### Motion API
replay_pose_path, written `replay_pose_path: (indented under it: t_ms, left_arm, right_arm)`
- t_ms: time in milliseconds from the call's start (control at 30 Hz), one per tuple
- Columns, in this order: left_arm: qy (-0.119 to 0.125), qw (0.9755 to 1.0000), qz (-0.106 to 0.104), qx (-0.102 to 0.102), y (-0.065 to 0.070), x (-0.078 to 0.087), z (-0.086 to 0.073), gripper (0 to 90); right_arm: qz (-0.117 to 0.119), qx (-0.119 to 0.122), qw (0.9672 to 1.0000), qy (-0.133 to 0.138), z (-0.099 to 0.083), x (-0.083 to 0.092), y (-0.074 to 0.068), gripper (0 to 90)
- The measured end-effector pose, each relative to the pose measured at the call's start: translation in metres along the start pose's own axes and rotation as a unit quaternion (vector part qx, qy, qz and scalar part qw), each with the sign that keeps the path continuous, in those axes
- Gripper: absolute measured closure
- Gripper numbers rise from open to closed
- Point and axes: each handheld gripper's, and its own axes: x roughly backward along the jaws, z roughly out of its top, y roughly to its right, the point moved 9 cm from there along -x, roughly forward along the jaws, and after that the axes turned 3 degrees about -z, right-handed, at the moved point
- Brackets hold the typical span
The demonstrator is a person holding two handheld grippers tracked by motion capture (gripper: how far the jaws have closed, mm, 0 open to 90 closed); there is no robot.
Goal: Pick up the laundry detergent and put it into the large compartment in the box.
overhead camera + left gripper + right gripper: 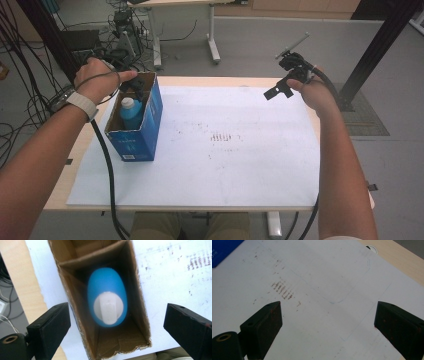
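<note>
The left hand-held gripper [134, 86] is hovering over the open top of the blue cardboard box [150, 127], its jaws standing wide apart with nothing between them. In the left gripper view the blue bottle [107, 296] is sitting upright directly below that gripper, inside the box, its white cap [108, 307] facing up toward the jaws and not touching either pad. The box is standing on the white sheet [225, 160] that is covering the counter [75, 165], below the left gripper. Well apart from it, across the sheet, the right hand-held gripper [276, 92] is hanging in the air over the sheet's far edge, jaws also spread wide and holding nothing. Below and ahead of its jaws, brown smudges [283, 290] are marking the bare sheet.
</note>
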Motion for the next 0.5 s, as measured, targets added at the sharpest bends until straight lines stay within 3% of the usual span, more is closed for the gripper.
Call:
replay_pose_path:
  t_ms: [500]
  left_arm:
    - [0.015, 0.9993, -0.021, -0.028, 0.011, 0.035, 0.003, 7.2]
  right_arm:
    - [-0.001, -0.001, 1.0, 0.0, -0.001, 0.003, 0.0, 7.7]
